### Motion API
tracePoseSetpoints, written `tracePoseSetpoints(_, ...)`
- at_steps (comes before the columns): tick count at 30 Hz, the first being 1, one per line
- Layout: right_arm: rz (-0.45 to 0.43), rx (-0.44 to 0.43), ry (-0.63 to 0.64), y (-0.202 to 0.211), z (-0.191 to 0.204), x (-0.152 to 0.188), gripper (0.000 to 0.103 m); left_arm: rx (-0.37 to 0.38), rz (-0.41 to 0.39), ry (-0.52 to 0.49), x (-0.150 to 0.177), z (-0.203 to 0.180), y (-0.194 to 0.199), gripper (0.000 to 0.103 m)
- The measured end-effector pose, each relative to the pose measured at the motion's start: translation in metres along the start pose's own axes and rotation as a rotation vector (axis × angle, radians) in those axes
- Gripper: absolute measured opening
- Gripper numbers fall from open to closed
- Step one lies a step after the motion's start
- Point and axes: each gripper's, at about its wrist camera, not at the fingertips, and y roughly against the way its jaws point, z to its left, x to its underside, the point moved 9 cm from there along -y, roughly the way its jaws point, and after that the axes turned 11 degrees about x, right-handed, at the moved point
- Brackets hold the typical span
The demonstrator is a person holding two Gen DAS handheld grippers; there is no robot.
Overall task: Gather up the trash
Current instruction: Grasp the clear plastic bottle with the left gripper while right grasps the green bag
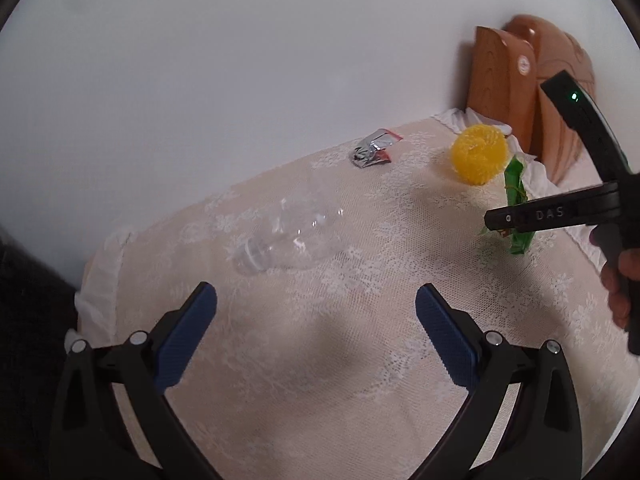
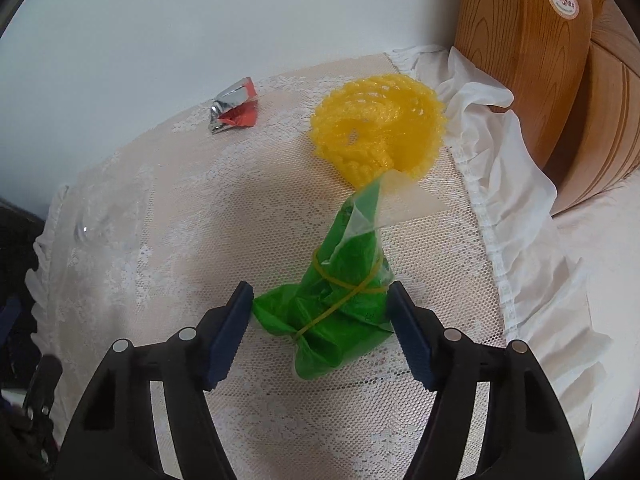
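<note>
Item: green bag (image 2: 336, 304), thin plastic, crumpled into a bundle and bound with a yellow rubber band (image 2: 340, 280); clear tail end points toward the yellow foam net (image 2: 376, 132). Place: on the lace-covered table (image 2: 160, 240), toward its right edge, near the white frill.

Handling, as judged: very light, soft, crushes under any pressure, film somewhat slippery; not fragile. Best taken across the banded middle, where the folds are thickest and the band gives some bite.

Right gripper (image 2: 320, 332): jaws about half open, straddling the bundle; both pads sit at its sides, seemingly just touching, a firm squeeze not evident.

Left gripper (image 1: 316, 340): jaws wide, nothing between them, above the near part of the table.

Other trash on the table: clear bottle (image 1: 288, 240) lying toward the left edge; foil wrapper (image 2: 234, 106) near the far edge.
</note>
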Motion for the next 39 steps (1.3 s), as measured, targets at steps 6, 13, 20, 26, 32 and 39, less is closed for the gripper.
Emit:
tracePoseSetpoints(6,-0.008,-0.040,0.059,0.033,-0.009,0.022,0.069,0.109,0.104,-0.330,-0.029,0.018,-0.038,0.095)
tracePoseSetpoints(13,0.000,-0.044,0.066,0.052,-0.022,0.045,0.069,0.310,0.235,-0.459,-0.034,0.024,-0.090,0.095)
tracePoseSetpoints(20,0.021,-0.061,0.051,0.049,-0.024,0.054,0.069,0.384,0.316,-0.508,-0.028,0.019,-0.122,0.093)
tracePoseSetpoints(26,0.035,-0.066,0.042,0.042,-0.024,0.059,0.069,0.355,0.307,-0.517,-0.025,0.013,-0.125,0.069)
tracePoseSetpoints(32,0.029,-0.085,0.021,0.041,-0.024,0.058,0.069,0.245,0.296,-0.459,-0.022,0.016,-0.116,0.069)
tracePoseSetpoints(39,0.010,-0.109,0.024,0.055,-0.022,0.068,0.069,0.174,0.198,-0.154,-0.014,0.001,-0.053,0.069)
